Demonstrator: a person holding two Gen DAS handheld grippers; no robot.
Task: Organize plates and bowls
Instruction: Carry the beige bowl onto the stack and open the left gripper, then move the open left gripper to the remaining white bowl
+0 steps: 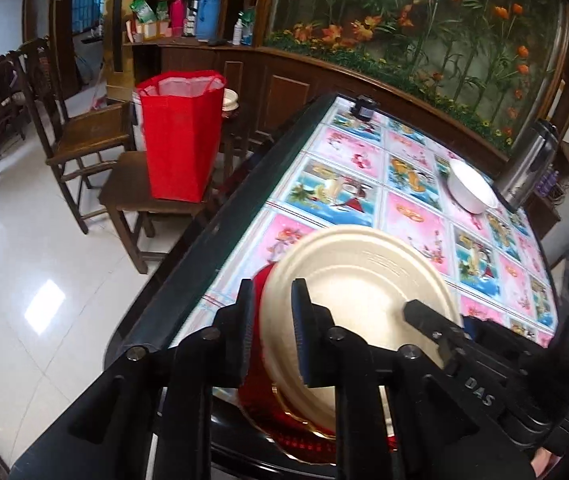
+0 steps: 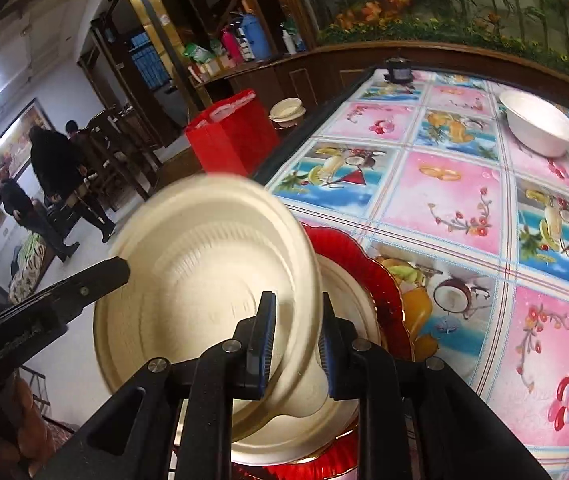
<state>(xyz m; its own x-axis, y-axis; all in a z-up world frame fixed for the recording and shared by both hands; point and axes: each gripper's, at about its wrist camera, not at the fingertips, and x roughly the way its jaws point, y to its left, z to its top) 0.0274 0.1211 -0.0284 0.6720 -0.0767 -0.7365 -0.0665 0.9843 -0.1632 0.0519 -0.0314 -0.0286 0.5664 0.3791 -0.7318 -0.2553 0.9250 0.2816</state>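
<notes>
1. Since both grippers, left gripper (image 1: pixel 272 320) and right gripper (image 2: pixel 296 340), clamp the cream moulded-pulp plate (image 2: pixel 212 280) by opposite rims, it's tilted above the red scalloped plastic plate (image 2: pixel 368 272).
2. Looks light and bendy, so I'd grip the rim.

The table (image 2: pixel 460 200) has a cover with pink squares and blue squares, with pictures of fruit, flowers and rings on them. The plate (image 2: pixel 204 280) is cream, the dish (image 2: pixel 348 256) under it is shiny red with a gold edge, and the bowl (image 2: pixel 540 128) is white. The bag (image 1: pixel 180 140) is bright red.
</notes>
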